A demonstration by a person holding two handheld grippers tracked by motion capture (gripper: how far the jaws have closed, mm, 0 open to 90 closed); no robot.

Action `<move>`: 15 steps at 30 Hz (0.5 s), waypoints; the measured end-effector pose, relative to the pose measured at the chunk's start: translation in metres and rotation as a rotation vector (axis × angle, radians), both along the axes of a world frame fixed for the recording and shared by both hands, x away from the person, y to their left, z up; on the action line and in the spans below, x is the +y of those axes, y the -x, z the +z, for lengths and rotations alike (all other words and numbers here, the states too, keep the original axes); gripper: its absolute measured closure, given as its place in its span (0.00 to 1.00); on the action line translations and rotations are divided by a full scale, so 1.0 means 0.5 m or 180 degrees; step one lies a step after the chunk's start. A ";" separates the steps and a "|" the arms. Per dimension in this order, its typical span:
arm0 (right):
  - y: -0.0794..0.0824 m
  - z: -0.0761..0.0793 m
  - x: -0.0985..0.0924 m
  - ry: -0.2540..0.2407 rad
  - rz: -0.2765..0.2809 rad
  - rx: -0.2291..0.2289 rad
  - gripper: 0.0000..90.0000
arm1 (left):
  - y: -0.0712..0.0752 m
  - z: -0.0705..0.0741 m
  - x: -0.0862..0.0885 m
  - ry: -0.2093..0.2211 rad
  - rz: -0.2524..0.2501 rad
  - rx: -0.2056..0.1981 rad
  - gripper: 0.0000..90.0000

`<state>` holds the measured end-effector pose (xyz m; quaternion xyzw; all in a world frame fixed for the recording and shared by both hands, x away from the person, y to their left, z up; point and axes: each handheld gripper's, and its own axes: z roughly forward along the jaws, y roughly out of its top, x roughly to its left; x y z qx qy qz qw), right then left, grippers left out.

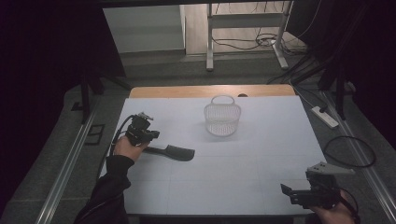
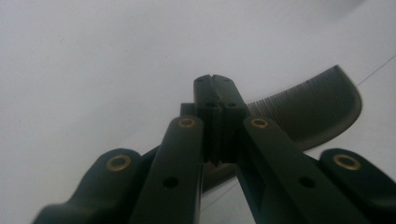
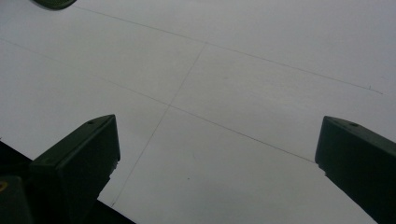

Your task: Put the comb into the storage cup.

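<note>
My left claw (image 1: 150, 136), at the left of the high view, had clamped on the handle of the black plastic comb (image 1: 173, 151), which lay flat on the white table (image 1: 243, 168). The white mesh basket (image 1: 222, 119) stood empty at upper centre, well apart. My right claw (image 1: 290, 191) waited wide open, lower right. I judged lifting and carrying were left.

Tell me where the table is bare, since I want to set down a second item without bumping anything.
Widest bare patch: the white table between the comb and the right gripper, its jaws open. Also bare: right of the basket toward the table's right edge. Crowded: the left side, where the left gripper is shut on the comb's handle.
</note>
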<state>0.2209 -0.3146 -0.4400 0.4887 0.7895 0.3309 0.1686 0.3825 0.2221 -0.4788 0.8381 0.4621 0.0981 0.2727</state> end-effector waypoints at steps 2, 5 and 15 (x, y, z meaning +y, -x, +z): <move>0.000 0.000 0.001 0.0008 0.0003 -0.0003 0.01 | 0.001 -0.014 0.001 -0.0077 0.0008 0.0022 0.99; 0.001 0.000 0.001 0.0014 0.0006 -0.0010 0.01 | 0.000 -0.024 0.003 -0.0105 0.0016 0.0068 0.99; 0.001 0.000 0.001 0.0020 0.0018 -0.0014 0.01 | -0.006 -0.055 0.009 -0.0137 0.0073 0.0231 0.99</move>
